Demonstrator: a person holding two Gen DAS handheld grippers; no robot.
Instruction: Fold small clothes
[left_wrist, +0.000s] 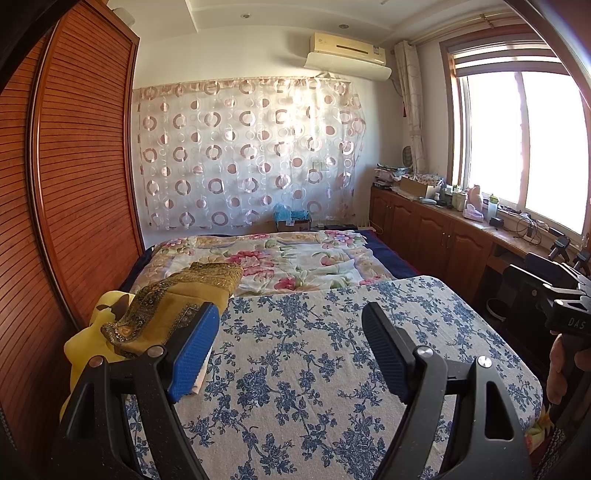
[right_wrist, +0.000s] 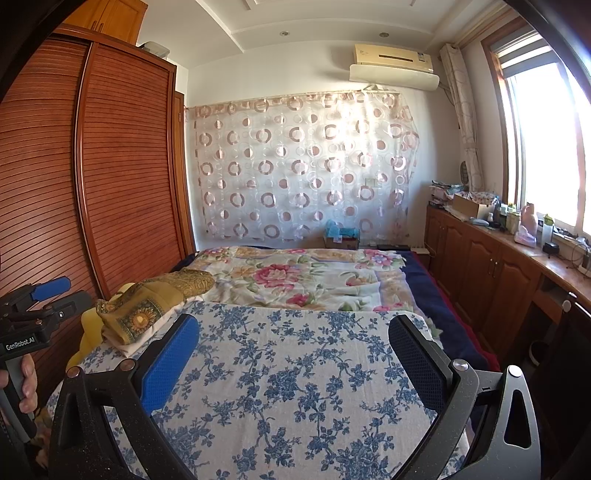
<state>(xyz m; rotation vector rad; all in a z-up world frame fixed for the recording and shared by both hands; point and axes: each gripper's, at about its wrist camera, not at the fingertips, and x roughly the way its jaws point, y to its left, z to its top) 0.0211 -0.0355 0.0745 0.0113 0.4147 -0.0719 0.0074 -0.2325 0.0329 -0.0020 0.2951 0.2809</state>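
At about 10 o'clock from the left gripper (left_wrist: 291, 347), the stacked mustard clothes (left_wrist: 173, 310) run toward 1 o'clock, probably unfolded, nearer it than the right gripper (right_wrist: 295, 362); both grippers gape wide, empty.

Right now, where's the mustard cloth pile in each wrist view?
Left wrist: mustard cloth pile sits left of centre, at the blue-floral board's left edge, partly behind the blue pad.
Right wrist: mustard cloth pile sits left of centre at the blue-floral board's far-left corner, clear of the pad.
Shared landmark: air conditioner high on the far wall.
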